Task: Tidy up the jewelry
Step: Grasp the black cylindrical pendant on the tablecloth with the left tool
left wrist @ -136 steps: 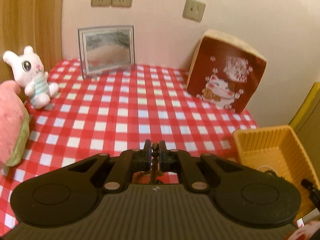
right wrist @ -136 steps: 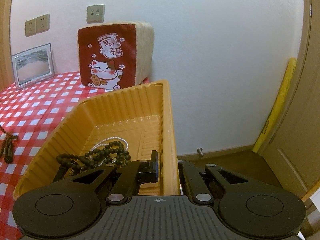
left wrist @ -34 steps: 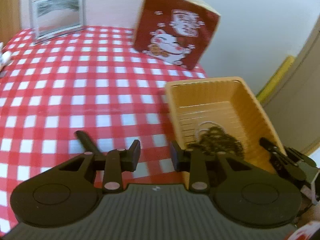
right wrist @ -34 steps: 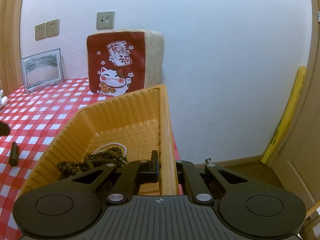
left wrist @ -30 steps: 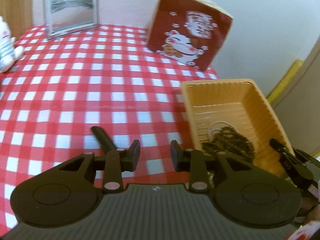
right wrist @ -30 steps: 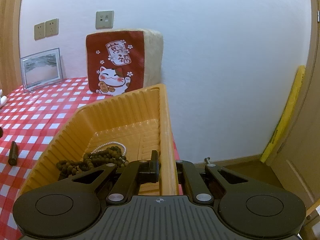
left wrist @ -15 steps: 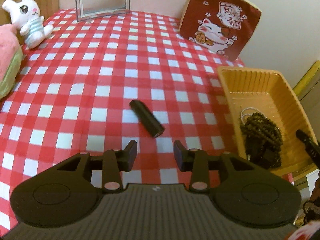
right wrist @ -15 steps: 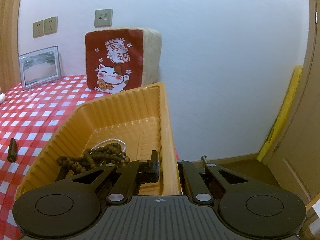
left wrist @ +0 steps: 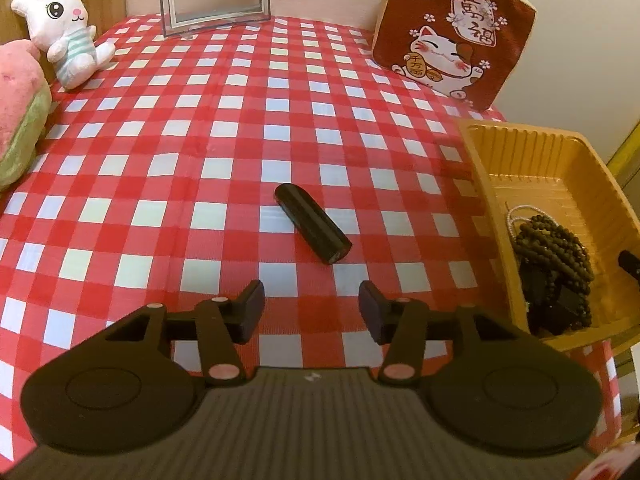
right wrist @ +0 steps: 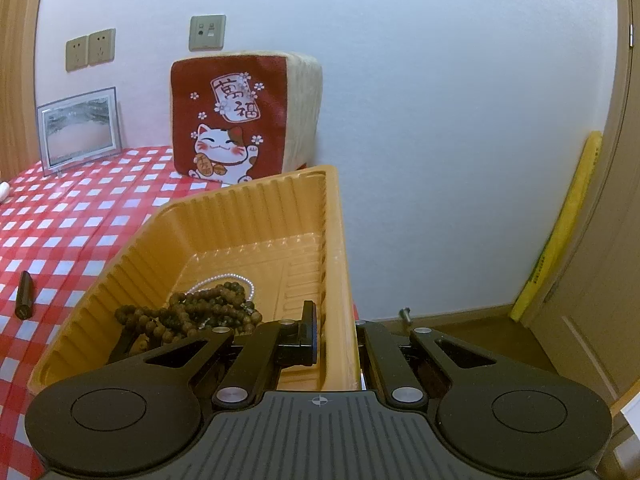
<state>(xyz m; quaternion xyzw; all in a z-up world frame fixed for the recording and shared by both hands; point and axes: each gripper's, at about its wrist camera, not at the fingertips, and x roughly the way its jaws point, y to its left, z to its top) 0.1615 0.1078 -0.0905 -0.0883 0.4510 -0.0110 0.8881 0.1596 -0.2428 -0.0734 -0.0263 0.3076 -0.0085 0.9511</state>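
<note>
Ahead of the left gripper (left wrist: pixel 311 306) spreads the red-checked bench (left wrist: pixel 160 152), with the cushion (left wrist: pixel 454 34) at the far right corner showing a beckoning cat and the characters 萬福. Right of the fingers sits the orange tray (left wrist: pixel 480 168), already holding dark beads (left wrist: pixel 554 256) over a pearl strand (left wrist: pixel 516 216). Just beyond the fingers lies the black tube (left wrist: pixel 313 229), diagonal and untouched. A moment ago this gripper was over the tray; now it looks down on the tube, its fingers having just been opening, nothing between them: likely the next pickup. The right gripper (right wrist: pixel 338 334) is clamped tight on the tray's wall, steadying it.
</note>
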